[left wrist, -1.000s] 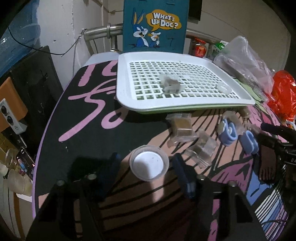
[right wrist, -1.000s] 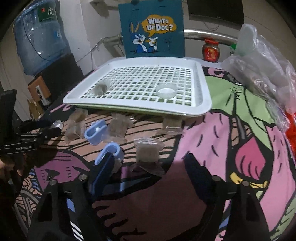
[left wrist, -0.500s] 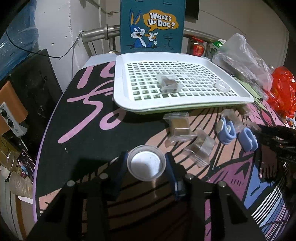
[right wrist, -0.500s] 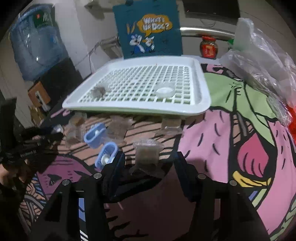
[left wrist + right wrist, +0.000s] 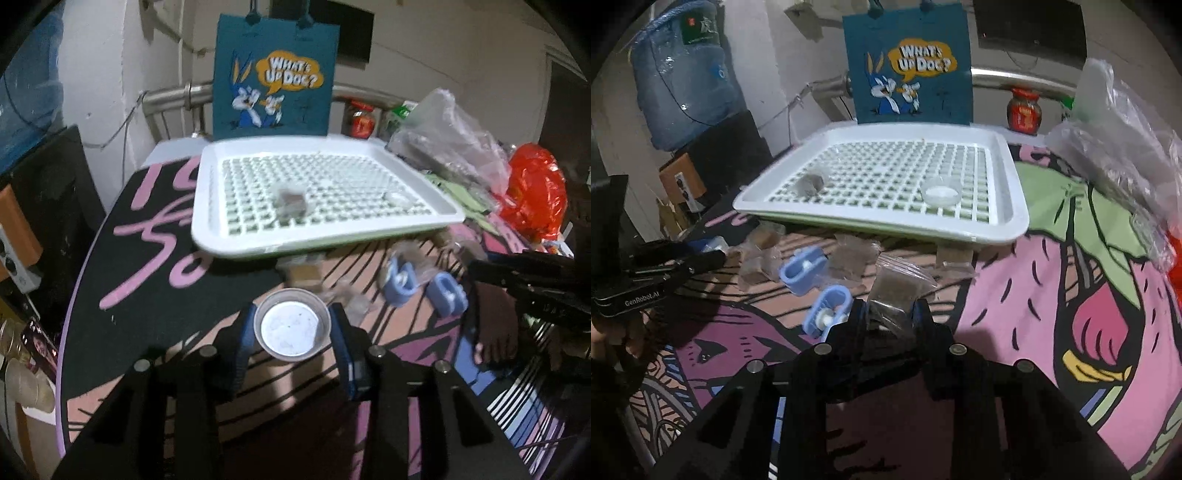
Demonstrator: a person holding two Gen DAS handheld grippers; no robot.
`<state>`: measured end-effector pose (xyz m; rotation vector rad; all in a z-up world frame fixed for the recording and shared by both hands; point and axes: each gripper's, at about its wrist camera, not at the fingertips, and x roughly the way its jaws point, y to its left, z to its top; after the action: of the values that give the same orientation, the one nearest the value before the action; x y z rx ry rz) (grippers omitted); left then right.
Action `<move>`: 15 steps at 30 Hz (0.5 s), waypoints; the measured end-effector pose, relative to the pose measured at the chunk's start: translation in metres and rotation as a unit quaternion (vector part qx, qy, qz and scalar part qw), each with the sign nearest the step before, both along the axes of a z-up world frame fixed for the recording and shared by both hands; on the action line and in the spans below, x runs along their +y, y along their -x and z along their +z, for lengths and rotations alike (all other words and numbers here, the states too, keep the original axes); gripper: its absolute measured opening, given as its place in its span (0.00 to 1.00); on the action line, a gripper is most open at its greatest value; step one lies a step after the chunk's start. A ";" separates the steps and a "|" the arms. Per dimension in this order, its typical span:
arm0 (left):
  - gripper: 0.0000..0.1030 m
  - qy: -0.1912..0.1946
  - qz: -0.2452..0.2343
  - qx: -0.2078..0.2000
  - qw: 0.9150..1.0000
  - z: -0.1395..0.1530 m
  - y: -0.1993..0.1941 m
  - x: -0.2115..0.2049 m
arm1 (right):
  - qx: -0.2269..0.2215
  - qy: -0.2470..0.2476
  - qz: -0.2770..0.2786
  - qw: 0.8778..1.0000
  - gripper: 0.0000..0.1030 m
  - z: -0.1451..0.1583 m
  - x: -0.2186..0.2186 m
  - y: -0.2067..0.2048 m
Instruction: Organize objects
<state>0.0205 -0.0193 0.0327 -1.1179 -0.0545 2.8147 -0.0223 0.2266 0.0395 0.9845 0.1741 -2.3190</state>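
My left gripper [image 5: 291,325] is shut on a small clear plastic cup [image 5: 291,326] with a white bottom, held a little above the printed tablecloth. My right gripper [image 5: 890,314] is shut on a clear bag of brown stuff [image 5: 897,286] that lies on the cloth. Behind both stands a white grid tray [image 5: 1004,229], also seen in the left wrist view as the tray [image 5: 207,236]. On it sit a small clear cup [image 5: 941,191] and a small bagged block [image 5: 809,183]. The left gripper shows at the left edge as a black tool [image 5: 646,275].
Two blue clips [image 5: 803,267] [image 5: 829,310] and several more clear bags [image 5: 851,256] lie between the tray and the grippers. A blue cartoon bag [image 5: 908,70] stands behind the tray. Crumpled clear plastic [image 5: 1126,155], a red jar [image 5: 1023,110] and a red bag [image 5: 535,188] crowd the right side.
The left jaws closed on the cup and lifted it slightly. The right jaws closed in around the brown-filled bag.
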 end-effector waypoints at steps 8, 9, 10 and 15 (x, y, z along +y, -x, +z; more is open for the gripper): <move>0.37 -0.001 -0.022 0.045 0.999 0.014 0.008 0.023 | 0.064 0.022 0.014 0.998 0.24 0.023 -0.007 -0.012; 0.37 -0.002 -0.024 0.047 0.999 0.013 0.009 0.025 | 0.066 0.025 0.016 0.997 0.24 0.023 -0.008 -0.013; 0.37 -0.004 -0.026 0.049 0.998 0.012 0.010 0.026 | 0.067 0.029 0.019 0.997 0.24 0.023 -0.008 -0.013; 0.37 0.000 -0.031 0.058 0.998 0.007 0.010 0.031 | 0.082 0.031 0.031 0.996 0.24 0.020 -0.013 -0.018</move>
<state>0.0101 0.0120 0.0400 -0.9376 -0.0106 2.8176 -0.0048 0.2140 0.0597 0.7488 0.1952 -2.3333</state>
